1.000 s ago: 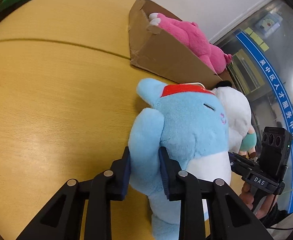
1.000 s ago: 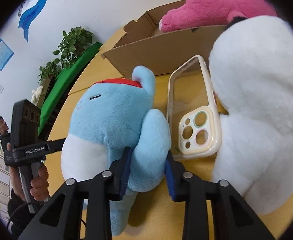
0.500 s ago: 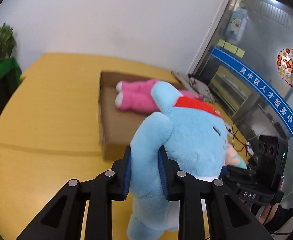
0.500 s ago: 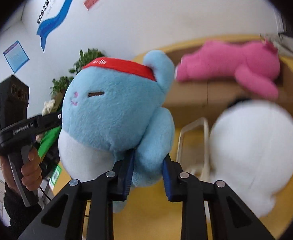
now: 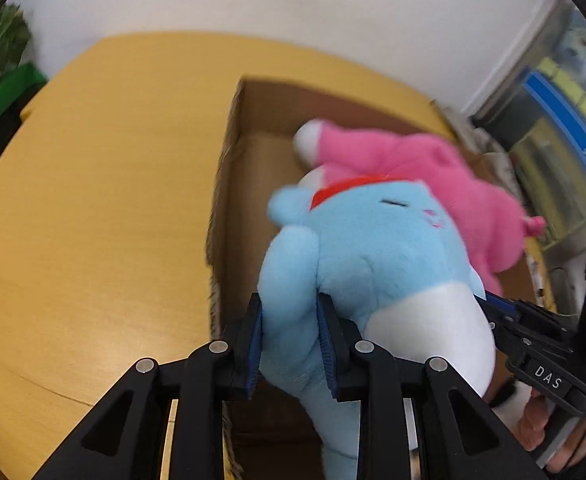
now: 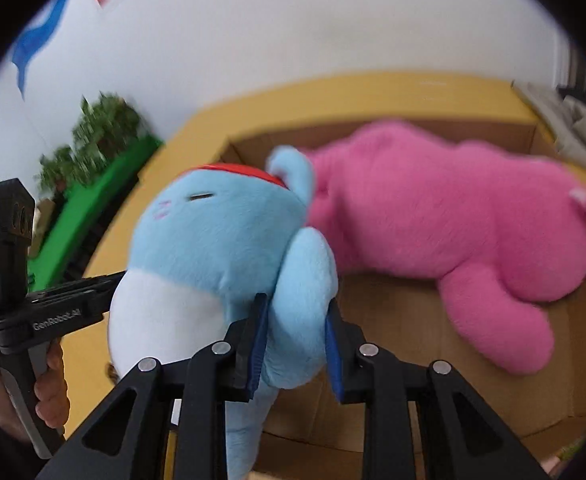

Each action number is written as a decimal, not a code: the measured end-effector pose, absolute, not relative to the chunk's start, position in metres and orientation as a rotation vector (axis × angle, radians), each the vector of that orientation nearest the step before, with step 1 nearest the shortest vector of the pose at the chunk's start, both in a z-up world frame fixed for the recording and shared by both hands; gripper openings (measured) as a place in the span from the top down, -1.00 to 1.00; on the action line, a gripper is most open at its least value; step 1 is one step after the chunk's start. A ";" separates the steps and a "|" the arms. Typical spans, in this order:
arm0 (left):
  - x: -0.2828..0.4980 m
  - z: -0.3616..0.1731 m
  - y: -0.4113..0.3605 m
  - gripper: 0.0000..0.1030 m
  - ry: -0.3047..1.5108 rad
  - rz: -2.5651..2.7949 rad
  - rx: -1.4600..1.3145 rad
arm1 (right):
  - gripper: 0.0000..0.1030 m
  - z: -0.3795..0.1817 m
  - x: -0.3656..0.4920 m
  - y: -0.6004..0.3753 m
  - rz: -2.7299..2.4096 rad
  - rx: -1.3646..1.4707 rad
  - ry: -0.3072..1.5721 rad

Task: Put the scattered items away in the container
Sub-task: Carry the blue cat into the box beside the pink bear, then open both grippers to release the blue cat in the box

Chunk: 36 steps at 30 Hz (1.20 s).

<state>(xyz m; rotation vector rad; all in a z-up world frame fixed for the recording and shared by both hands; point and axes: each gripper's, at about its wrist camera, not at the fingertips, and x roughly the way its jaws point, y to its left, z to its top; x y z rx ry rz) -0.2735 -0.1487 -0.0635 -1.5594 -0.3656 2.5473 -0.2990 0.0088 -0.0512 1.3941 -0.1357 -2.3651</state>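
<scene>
1. Your left gripper is clamped on one arm of the blue plush, at lower centre of frame.
2. Your right gripper is clamped on its other arm.
3. The plush hangs over the open cardboard box, against the pink plush lying inside.
</scene>
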 end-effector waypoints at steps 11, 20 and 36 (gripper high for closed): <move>-0.278 -0.058 -0.151 0.43 -0.323 2.638 -1.489 | 0.25 -0.083 -0.309 -0.002 -2.321 1.462 -0.092; -0.225 -0.030 -0.153 -0.23 -0.352 2.670 -1.338 | -0.54 -0.045 -0.268 0.006 -2.366 1.272 -0.015; -0.242 -0.067 -0.084 -0.64 0.050 2.632 -1.445 | -0.55 -0.057 -0.213 0.108 -2.412 1.415 0.010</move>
